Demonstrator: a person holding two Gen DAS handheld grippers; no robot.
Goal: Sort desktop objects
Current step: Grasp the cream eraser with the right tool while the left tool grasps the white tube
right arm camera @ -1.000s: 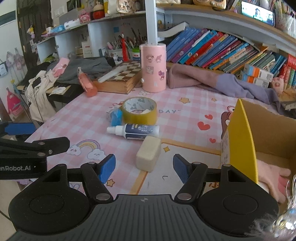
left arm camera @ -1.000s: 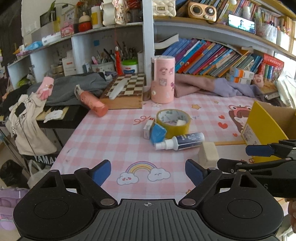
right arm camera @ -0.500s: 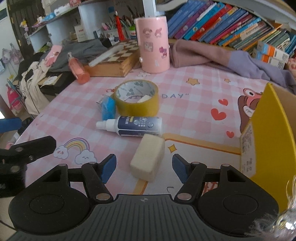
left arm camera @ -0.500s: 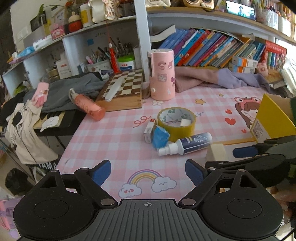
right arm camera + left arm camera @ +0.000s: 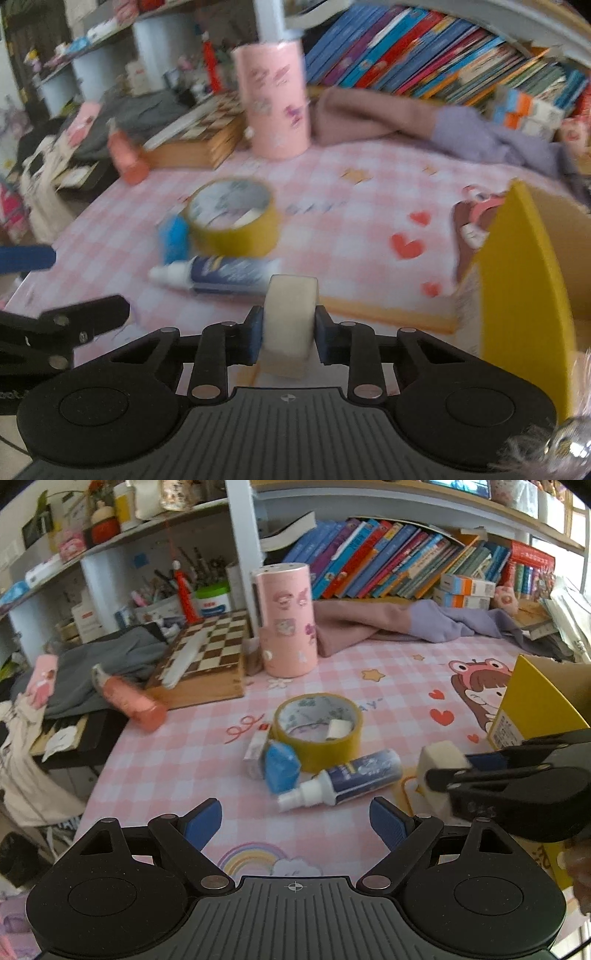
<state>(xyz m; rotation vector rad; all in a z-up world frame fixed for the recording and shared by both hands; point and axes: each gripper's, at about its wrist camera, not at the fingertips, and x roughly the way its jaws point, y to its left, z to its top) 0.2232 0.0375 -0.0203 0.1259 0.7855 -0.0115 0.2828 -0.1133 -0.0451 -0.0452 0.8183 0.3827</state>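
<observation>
Two grippers | right gripper [image 5: 289, 333]: cream eraser block [image 5: 290, 317] just clamped, long axis along fingers | yellow box [image 5: 517, 280] to its right | left gripper [image 5: 295, 821]: spread, empty

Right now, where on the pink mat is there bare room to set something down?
Bare mat lies between the coral bottle and the blue packet, and behind the tape roll toward the pink canister. It is crowded around the tape roll, spray bottle and yellow box, where the right tool has just closed on the cream block.
</observation>
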